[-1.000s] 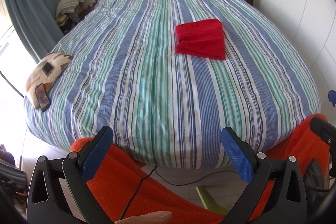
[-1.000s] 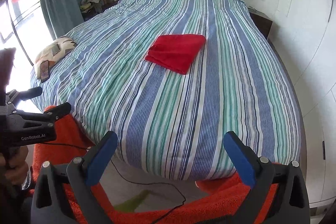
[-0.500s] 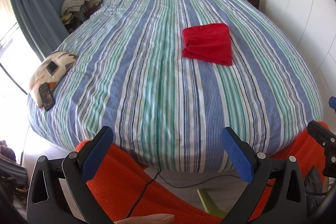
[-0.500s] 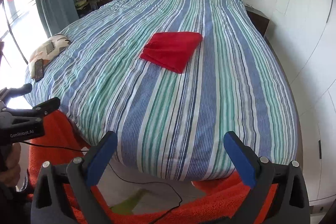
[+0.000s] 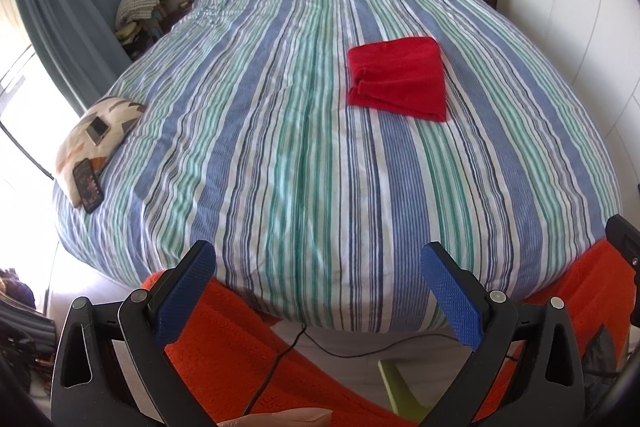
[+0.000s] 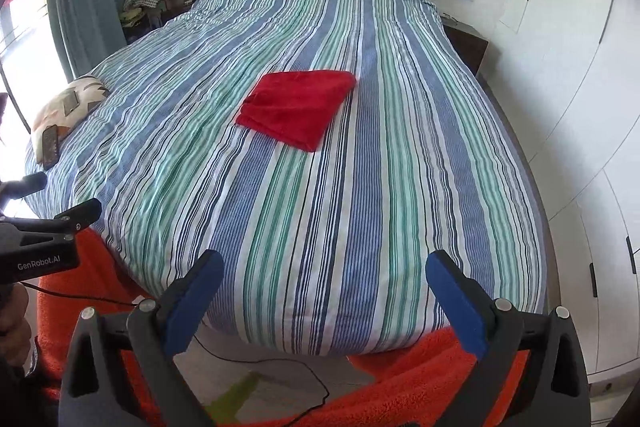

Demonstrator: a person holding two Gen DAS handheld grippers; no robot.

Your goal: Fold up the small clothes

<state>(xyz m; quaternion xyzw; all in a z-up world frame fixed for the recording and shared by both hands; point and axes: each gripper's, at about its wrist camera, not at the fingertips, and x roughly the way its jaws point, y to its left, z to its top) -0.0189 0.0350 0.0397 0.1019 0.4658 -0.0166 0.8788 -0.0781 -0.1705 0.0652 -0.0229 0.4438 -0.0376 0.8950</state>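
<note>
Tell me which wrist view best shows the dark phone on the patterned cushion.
Left wrist: the dark phone shows its whole screen face on the patterned cushion. In the right wrist view it is smaller, foreshortened near the frame edge.

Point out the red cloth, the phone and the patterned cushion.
red cloth [image 5: 400, 79]: left wrist view, middle of the folded top.
phone [image 5: 88, 185]: left wrist view, its dark screen.
patterned cushion [image 6: 82, 97]: right wrist view, upper face near the bed edge.
</note>
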